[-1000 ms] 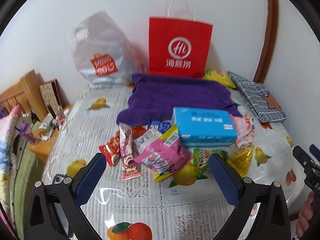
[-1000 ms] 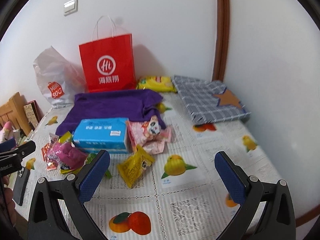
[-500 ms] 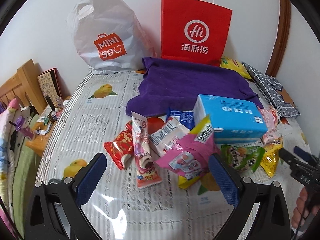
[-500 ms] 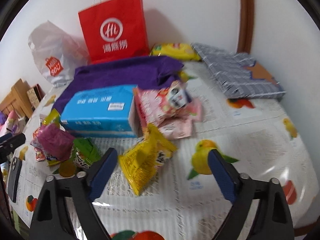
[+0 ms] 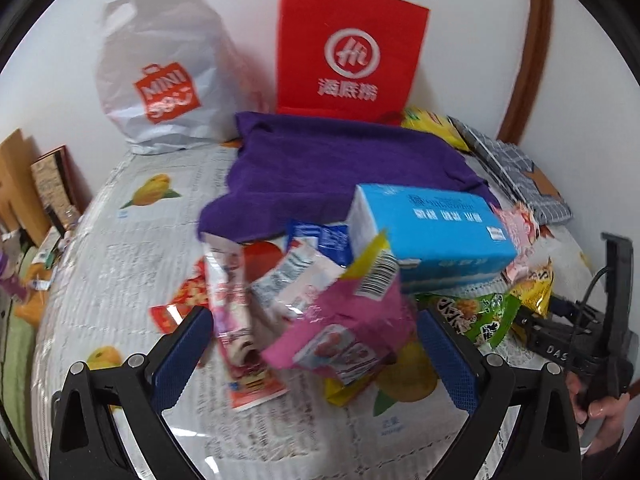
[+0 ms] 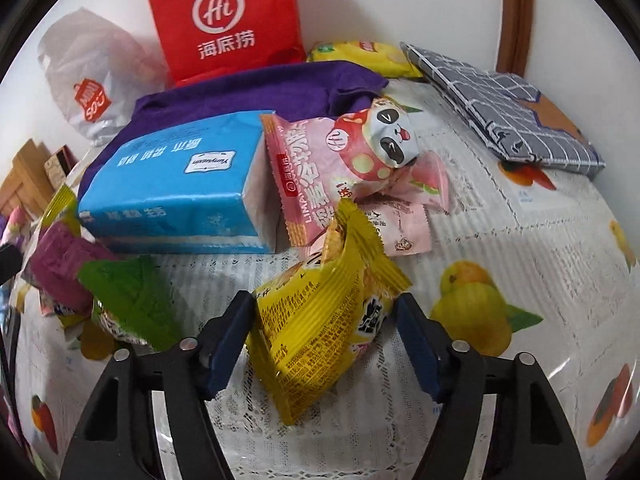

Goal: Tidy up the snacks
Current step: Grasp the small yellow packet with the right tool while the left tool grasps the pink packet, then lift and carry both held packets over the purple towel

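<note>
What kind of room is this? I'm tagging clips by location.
Probably a home room, a bedroom or a dining corner: a table under a fruit-print cover against a white wall, shopping bags standing behind, and wooden furniture with bedding-like fabric alongside.

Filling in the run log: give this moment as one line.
stage: reaching for snacks | right gripper: closing around yellow packet, not yet pinched | left gripper: open over pink packet

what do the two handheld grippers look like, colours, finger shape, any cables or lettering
Both the left gripper and the right gripper have glossy black plastic frames with triangular cut-outs and silver screw heads, ending in flat blue pads with a fine grid texture. In the left wrist view, the right tool's black body carries a thin black cable and partial white lettering.
</note>
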Tool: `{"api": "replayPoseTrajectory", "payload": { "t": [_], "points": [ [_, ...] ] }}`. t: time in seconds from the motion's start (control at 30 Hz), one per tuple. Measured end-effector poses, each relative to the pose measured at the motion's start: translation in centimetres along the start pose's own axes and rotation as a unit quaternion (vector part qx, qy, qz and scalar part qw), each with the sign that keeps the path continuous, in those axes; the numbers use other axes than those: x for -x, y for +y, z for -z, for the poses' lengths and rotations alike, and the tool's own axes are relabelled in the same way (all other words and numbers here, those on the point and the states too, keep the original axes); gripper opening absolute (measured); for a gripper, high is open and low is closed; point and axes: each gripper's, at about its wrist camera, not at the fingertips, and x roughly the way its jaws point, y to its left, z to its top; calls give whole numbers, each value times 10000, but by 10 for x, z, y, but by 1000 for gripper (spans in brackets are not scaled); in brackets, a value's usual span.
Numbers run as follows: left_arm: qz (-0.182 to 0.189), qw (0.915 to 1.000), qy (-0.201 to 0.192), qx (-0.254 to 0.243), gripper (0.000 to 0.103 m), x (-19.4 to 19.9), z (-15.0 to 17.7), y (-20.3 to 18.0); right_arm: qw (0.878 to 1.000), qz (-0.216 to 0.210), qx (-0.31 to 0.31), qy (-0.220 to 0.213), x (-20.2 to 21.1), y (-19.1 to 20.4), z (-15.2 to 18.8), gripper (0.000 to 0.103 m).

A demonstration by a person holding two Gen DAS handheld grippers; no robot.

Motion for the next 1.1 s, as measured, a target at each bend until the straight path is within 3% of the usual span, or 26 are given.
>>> {"api": "replayPoseTrajectory", "payload": {
  "t": [0.33, 0.4, 0.5, 0.87, 1.03, 1.1],
  "points": [
    [-108, 9986, 428, -297, 101, -33, 6, -21, 9996, -124, 206, -173, 19, -13, 8, 62],
    [-170, 9978, 526, -370, 86, -37, 7, -25, 9995, -123, 234, -194, 20, -14, 10, 62],
    [-195, 9979, 483, -396, 74, -35, 8, -28, 9994, -142, 230, -236, 24, -16, 12, 61],
    [198, 9992, 319, -141, 57, -5, 13, -21, 9993, -21, -23, -385, 43, -28, 21, 61],
    [261, 9993, 255, -124, 54, 7, 14, -23, 9985, -71, 107, -523, 58, -24, 22, 61],
    [248, 9994, 230, -118, 44, 12, 15, -24, 9986, -39, 128, -520, 61, -23, 23, 61]
  ]
}}
